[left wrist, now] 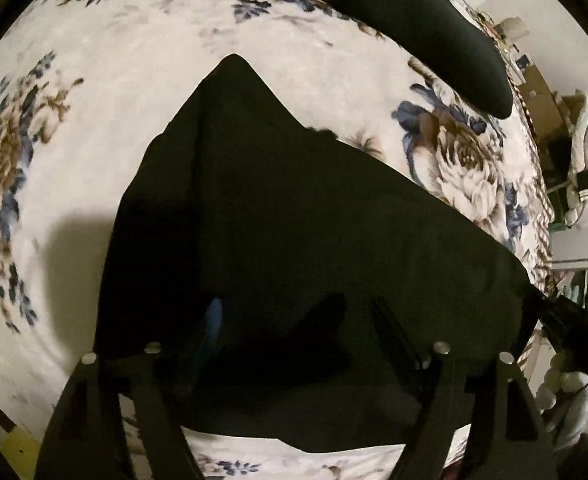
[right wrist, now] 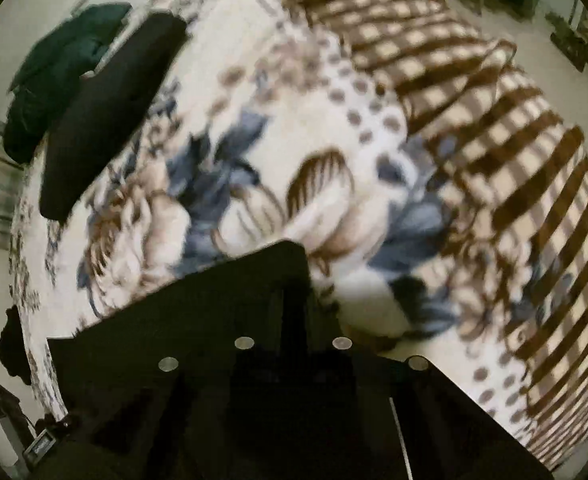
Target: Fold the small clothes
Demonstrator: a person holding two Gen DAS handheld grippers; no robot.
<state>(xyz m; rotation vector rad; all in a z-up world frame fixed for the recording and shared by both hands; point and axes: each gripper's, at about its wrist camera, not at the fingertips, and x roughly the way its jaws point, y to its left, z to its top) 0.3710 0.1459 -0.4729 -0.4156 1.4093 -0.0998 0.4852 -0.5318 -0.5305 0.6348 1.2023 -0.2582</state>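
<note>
Floral blanket [left wrist: 141, 92] covers the bed, with a brown checked blanket [right wrist: 494, 120] at upper right of the right view. Black garment [left wrist: 294, 220] fills the centre and lower frame of the left view, draped over the left gripper [left wrist: 294, 320], whose fingers look spread, though dark cloth hides the tips. Right gripper [right wrist: 294, 300] pinches the garment's corner at lower centre; a folded black piece [left wrist: 426, 28] lies at upper right.

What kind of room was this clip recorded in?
Most likely a bedroom. The work surface is a bed covered with a floral blanket, with a brown checked blanket beyond it. A black garment is being folded on it, and a bundle of dark green clothing sits at the bed's edge.
</note>
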